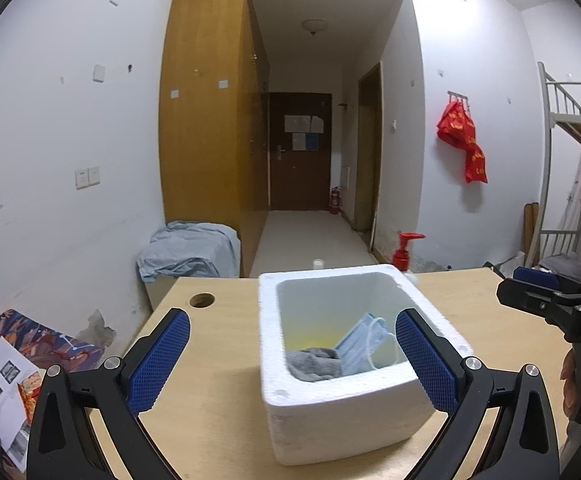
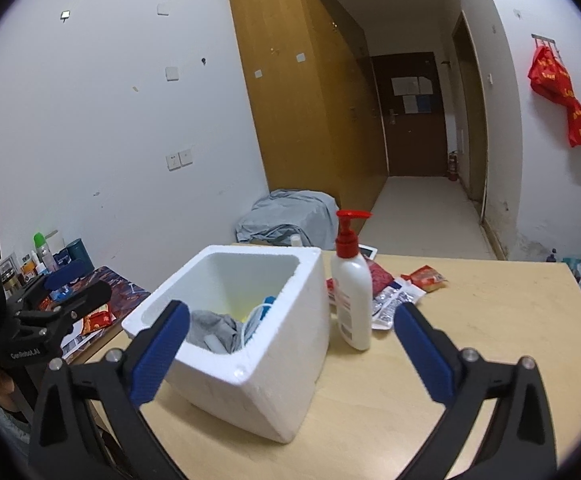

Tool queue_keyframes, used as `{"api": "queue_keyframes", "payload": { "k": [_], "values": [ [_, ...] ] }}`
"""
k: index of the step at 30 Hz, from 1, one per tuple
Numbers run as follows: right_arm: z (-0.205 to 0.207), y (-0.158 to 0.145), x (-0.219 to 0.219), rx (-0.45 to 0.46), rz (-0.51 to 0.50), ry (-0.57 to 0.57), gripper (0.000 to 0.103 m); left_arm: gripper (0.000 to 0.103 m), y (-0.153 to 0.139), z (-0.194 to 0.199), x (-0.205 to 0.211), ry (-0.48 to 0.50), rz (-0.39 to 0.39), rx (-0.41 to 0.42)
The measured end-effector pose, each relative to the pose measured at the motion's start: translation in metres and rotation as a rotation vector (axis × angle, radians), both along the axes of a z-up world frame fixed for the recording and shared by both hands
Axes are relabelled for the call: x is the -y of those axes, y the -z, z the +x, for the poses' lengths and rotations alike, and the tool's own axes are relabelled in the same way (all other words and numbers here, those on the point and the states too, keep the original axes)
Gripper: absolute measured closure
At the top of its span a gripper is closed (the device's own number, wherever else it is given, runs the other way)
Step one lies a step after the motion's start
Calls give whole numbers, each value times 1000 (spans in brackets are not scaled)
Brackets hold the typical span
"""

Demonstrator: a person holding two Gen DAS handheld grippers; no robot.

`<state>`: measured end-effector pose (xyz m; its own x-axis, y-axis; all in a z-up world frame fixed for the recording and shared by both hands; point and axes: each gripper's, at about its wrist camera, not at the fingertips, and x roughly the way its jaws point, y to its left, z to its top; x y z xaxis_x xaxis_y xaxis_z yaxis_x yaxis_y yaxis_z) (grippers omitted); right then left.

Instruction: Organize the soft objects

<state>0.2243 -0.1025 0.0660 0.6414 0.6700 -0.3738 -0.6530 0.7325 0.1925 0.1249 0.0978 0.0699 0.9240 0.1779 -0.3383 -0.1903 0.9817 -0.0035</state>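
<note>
A white foam box point(image 1: 346, 396) stands on the wooden desk point(image 1: 218, 412). Inside it lie a grey cloth point(image 1: 314, 364) and a light blue face mask point(image 1: 364, 342). My left gripper point(image 1: 290, 356) is open and empty, its fingers straddling the box's near left part, held above it. In the right wrist view the box point(image 2: 274, 384) holds the grey cloth point(image 2: 214, 330) and the mask point(image 2: 256, 318). My right gripper point(image 2: 290, 354) is open and empty, above the box's near right corner. The other gripper shows at the left edge point(image 2: 50, 300).
A white pump bottle with a red top point(image 2: 352, 288) stands right of the box. Snack packets point(image 2: 406, 290) lie behind it. A cable hole point(image 1: 201, 301) is in the desk's far left. Papers and clutter point(image 1: 6, 392) lie on the side table to the left.
</note>
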Motion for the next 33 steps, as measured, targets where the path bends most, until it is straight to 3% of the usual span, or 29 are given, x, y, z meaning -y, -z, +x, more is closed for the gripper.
{"api": "queue_keyframes", "payload": {
  "k": [15,33],
  "values": [
    [-28,-2,34,59,5,10,0,0,-1,-9,37,22,-23,43],
    [-61,-5,49,115,17,25,0,0,-4,-33,72,49,19,70]
  ]
}}
